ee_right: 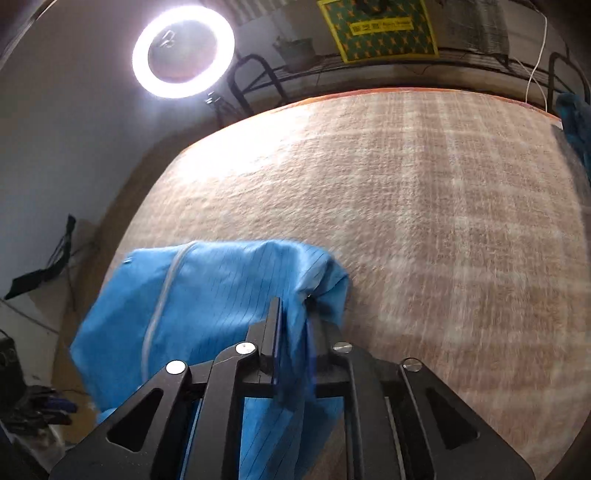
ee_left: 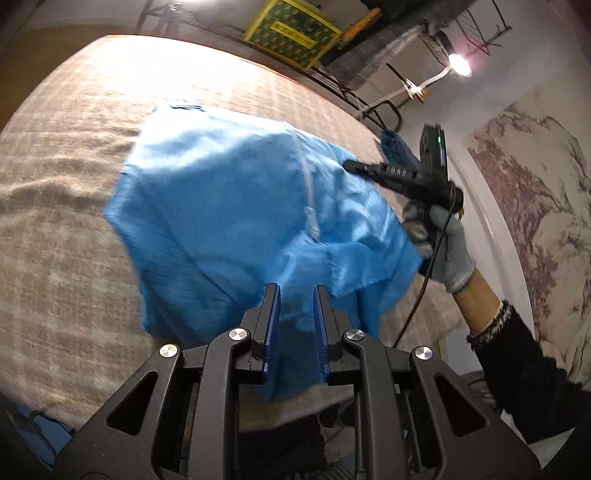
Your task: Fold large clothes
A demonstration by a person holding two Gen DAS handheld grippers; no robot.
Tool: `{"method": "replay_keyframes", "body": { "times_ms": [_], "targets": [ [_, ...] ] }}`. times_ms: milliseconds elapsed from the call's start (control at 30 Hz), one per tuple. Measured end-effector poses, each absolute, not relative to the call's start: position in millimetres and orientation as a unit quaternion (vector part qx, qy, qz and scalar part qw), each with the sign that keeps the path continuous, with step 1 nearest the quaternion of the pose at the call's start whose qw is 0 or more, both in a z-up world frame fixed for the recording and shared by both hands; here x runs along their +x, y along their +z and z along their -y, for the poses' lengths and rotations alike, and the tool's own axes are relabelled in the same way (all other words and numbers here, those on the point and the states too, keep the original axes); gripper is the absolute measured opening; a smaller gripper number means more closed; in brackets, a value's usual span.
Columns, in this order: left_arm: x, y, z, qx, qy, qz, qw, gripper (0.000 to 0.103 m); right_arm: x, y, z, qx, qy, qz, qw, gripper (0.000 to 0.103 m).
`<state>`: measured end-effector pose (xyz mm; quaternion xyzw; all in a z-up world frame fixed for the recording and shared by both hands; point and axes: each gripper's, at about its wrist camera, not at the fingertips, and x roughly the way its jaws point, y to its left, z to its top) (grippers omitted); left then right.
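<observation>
Blue garment [ee_left: 229, 206]: thin, limp, light | grab hems, not mid-panel | left gripper [ee_left: 295, 295] narrow, cloth between the pads | right gripper [ee_right: 293, 314] clamped on fabric, over blanket [ee_right: 424, 221]

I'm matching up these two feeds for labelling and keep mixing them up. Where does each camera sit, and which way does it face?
Left wrist: rides the left hand-held gripper, looking down along its fingers at the blue garment on the beige blanket; the gloved right hand and right hand-held gripper show.
Right wrist: rides the right hand-held gripper, looking down over garment and blanket toward a ring light; only its fingers show.
Shared: garment, blanket, yellow-green box.
</observation>
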<state>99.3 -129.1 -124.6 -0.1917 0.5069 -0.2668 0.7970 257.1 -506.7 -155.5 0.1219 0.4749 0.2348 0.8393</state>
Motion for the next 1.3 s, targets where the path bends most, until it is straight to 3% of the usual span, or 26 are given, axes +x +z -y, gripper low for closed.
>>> {"method": "replay_keyframes", "body": {
  "times_ms": [200, 467, 633, 1000, 1300],
  "targets": [
    [78, -131, 162, -0.128, -0.300, -0.522, 0.788, 0.016, 183, -104, 518, 0.117, 0.289, -0.428, 0.848, 0.012],
    [86, -167, 172, -0.105, -0.262, -0.555, 0.782, 0.016, 85, -125, 474, 0.050, 0.403, -0.473, 0.782, 0.012],
    [98, -155, 180, -0.107, -0.254, -0.529, 0.803, 0.016, 82, -152, 445, -0.016, 0.393, -0.494, 0.775, 0.010],
    [134, -131, 188, -0.134, -0.247, -0.486, 0.828, 0.016, 123, -127, 461, 0.055, 0.362, -0.447, 0.816, 0.011],
    [150, -144, 159, -0.155, -0.216, -0.497, 0.826, 0.016, 129, -147, 451, -0.011, 0.340, -0.470, 0.814, 0.011]
  ]
}}
